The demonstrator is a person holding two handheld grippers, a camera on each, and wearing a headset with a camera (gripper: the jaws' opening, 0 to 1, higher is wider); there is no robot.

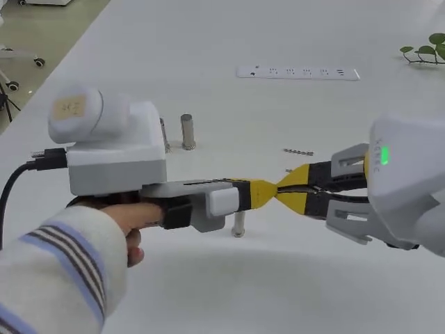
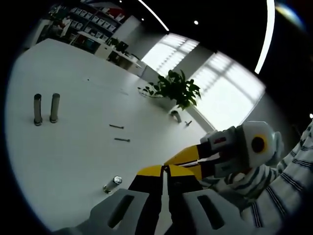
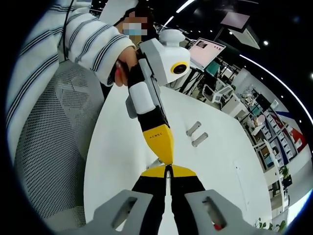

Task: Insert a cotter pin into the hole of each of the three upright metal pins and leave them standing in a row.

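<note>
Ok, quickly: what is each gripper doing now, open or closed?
Left gripper: closed; whether it pinches anything cannot be told.
Right gripper: closed; same, cannot be told.

Workbench top [image 1: 208, 42]: white, matte. White pwr strip [image 1: 297, 72] at far side. Potted plant [image 2: 175, 88] near lg. windows [image 2: 230, 98], bright daylight. Ceiling: linear light strips [image 2: 268, 34]. Shelving [image 2: 83, 29] at rear. Floor [image 1: 42, 35]: beige. Mesh-back chair [image 3: 54, 147] adj. to bench.
</note>
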